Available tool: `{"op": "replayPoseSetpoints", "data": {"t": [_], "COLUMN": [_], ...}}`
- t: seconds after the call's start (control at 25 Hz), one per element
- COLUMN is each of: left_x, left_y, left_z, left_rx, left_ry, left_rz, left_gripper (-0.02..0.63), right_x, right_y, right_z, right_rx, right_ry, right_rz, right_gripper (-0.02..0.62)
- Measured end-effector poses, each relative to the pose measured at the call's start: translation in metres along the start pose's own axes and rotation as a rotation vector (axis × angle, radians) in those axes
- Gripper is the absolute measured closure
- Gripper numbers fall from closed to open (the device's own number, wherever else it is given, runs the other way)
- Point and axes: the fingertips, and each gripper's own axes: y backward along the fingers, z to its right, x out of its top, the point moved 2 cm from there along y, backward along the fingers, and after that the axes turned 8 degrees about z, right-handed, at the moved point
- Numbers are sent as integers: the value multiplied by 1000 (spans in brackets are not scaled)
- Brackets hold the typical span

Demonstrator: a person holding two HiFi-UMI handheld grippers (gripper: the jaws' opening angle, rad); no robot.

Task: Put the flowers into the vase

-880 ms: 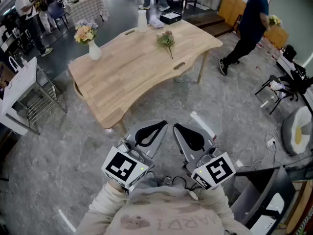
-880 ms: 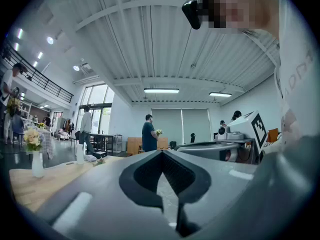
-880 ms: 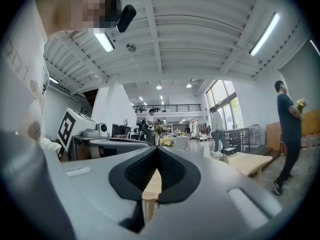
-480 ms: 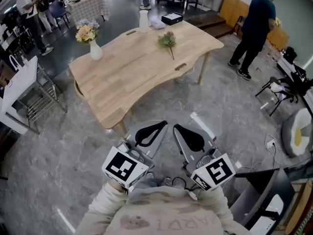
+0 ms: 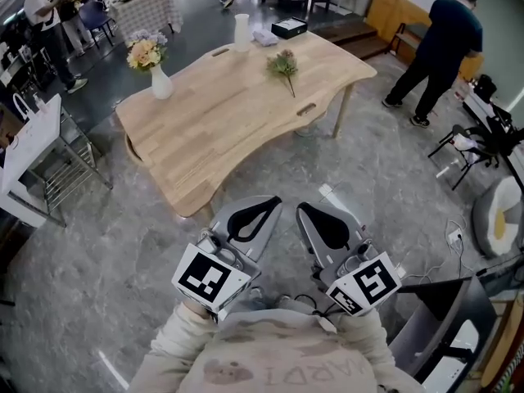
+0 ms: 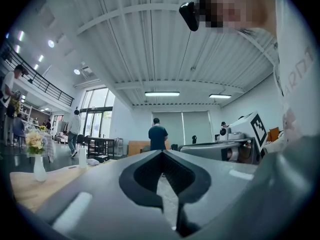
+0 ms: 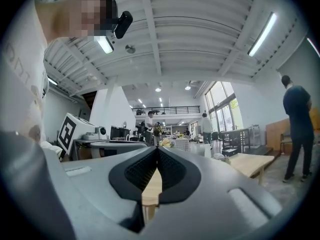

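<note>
1. The left gripper (image 5: 264, 213) and the right gripper (image 5: 309, 214) are held side by side close to the person's chest, aimed at the far table (image 5: 214, 117).
2. Each gripper's jaws are closed tip to tip, with nothing between them.
3. The loose flowers (image 5: 284, 65) lie on the table's far right part, well apart from both grippers.
4. An empty white vase (image 5: 241, 32) stands at the far edge, and a filled vase (image 5: 161, 83) stands at the left end.

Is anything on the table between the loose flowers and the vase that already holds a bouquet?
Nothing visible does: only bare table lies between the loose flowers and the vase.
</note>
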Motion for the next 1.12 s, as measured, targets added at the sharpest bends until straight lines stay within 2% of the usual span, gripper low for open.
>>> {"op": "replayPoseSetpoints", "data": {"t": [0.12,0.28,0.56,0.76,1.12], "left_x": [-4,-13,-25,-39,-60], "left_y": [2,-4,-38,-83,-200], "left_z": [-9,-15,-43,-67,-120], "left_rx": [-16,-63,-60,-59,3], "left_ry": [2,-40,32,-7,29], "left_rz": [7,-5,13,12,-3], "left_gripper": [605,605,605,605,605], "right_x": [-4,-11,-19,-26,-21], "right_y": [-1,-2,-24,-47,-92], "right_z": [-2,7,49,101,227], "right_rx": [-30,-88,-114,-101,-39], "right_ry": [24,19,-1,-23,-40], "right_rz": [-7,-12,2,13,18], "right_gripper": [566,569,568,569,569]}}
